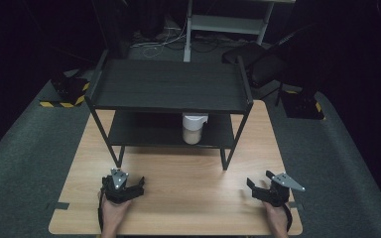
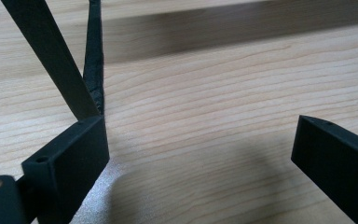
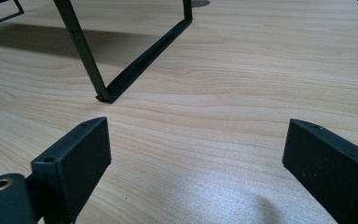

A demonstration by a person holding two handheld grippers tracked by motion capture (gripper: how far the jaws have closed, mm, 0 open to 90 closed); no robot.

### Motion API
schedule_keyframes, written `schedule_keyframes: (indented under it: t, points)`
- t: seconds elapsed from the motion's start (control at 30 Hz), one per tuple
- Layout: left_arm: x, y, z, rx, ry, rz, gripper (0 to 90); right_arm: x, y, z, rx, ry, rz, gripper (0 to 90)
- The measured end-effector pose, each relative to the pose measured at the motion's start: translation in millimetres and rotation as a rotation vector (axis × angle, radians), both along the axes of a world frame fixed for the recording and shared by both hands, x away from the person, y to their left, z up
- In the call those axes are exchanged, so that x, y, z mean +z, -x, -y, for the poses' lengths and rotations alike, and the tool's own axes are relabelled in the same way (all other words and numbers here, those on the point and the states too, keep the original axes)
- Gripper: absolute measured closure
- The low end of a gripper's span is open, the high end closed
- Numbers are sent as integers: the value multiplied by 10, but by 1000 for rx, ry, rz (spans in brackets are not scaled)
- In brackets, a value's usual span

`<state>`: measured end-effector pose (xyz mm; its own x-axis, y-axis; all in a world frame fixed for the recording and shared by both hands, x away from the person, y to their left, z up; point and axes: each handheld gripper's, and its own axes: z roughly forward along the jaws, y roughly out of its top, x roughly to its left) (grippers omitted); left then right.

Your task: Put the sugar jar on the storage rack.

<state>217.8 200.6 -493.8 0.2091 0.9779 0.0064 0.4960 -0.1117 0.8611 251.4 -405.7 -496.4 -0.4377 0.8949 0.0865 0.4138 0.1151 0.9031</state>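
High view: both grippers, left (image 1: 138,187) and right (image 1: 250,186), jaws open and empty, rest near the black rack (image 1: 171,85).

Dark chair (image 1: 258,62) behind table; hazard-striped blocks (image 1: 69,91) on grey floor (image 1: 20,163); cables (image 1: 158,44) beyond.

Jar (image 1: 194,130): top hidden behind the rack's (image 1: 171,85) upper shelf.
Forearms: cut off at the bottom edge, high view.
Rack legs: tops cut off in both gripper views.

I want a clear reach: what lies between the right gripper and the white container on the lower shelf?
In the high view, bare tabletop, then the rack's front right leg stands between the right gripper and the white container.
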Motion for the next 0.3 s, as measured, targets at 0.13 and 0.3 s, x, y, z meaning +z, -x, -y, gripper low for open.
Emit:
schedule_keyframes:
  t: [0.13, 0.3]
  points:
    - [-1, 1, 0, 1, 1, 1, 42, 1, 1, -3, -1, 2, 0, 73]
    - [1, 1, 3, 1, -2, 0, 42, -5, 7, 0, -3, 1, 4, 73]
